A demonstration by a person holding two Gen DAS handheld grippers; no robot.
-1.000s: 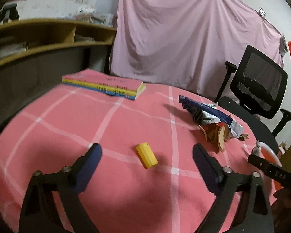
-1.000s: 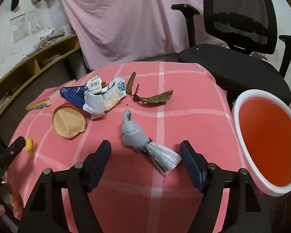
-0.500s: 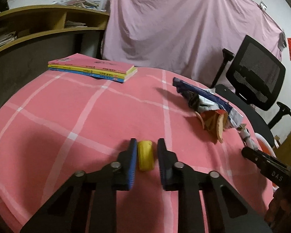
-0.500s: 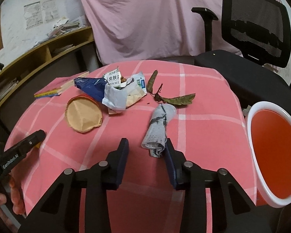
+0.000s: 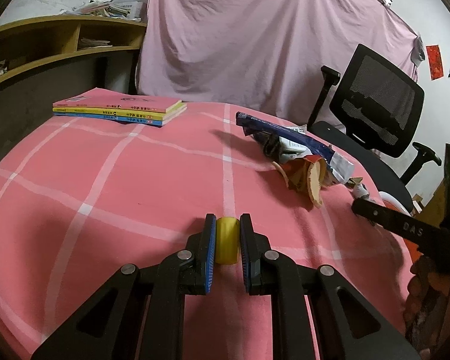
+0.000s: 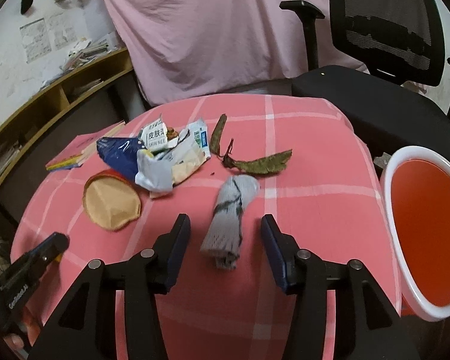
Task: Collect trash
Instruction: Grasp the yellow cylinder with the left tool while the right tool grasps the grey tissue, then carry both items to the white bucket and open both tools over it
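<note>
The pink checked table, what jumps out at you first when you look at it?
The big red bin with a white rim at the table's right edge grabs the eye first. Next comes the heap of torn wrappers at the far side of the table, with a dried leaf beside it. Up close, the left tool pinches a small yellow piece.

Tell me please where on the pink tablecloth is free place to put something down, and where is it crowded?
Free: the wide stretch of tablecloth between the stacked books and the left tool, and the far corner beyond the dried leaves. Crowded: around the wrapper pile, paper lid and gray rolled cloth.
</note>
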